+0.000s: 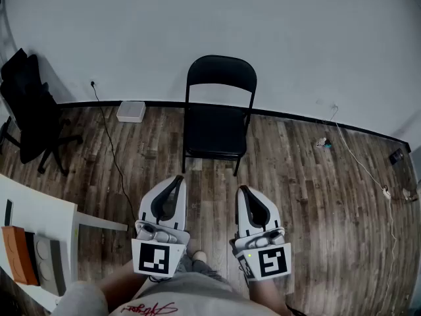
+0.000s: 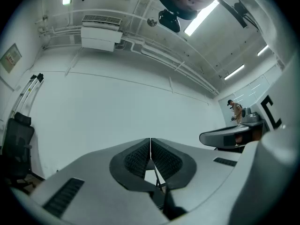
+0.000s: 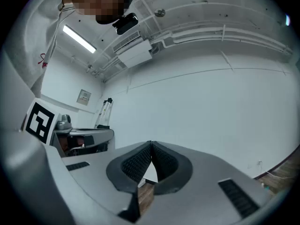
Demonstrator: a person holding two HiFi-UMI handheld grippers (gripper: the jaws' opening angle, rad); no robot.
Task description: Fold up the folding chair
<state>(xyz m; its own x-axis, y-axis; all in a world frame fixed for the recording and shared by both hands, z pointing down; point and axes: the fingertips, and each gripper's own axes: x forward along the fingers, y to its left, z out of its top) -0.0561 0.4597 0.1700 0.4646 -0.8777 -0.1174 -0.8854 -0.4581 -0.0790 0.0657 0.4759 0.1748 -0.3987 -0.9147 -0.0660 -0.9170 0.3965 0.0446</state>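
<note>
The head view alone shows the unfolded folding chair point(image 1: 219, 114) whole. The left gripper point(image 1: 177, 179) and right gripper point(image 1: 242, 190) hover before it, jaws closed and empty. An office chair point(image 1: 29, 114) stands to its left.

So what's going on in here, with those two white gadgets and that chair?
A person is standing in front of a black folding chair, with a two-jaw gripper in each hand. The chair stands open on the wooden floor, its back to the white wall, and nothing touches it. The left gripper and the right gripper are held side by side, pointing toward the chair but short of it. Both are shut and empty. The folding has not begun.
</note>
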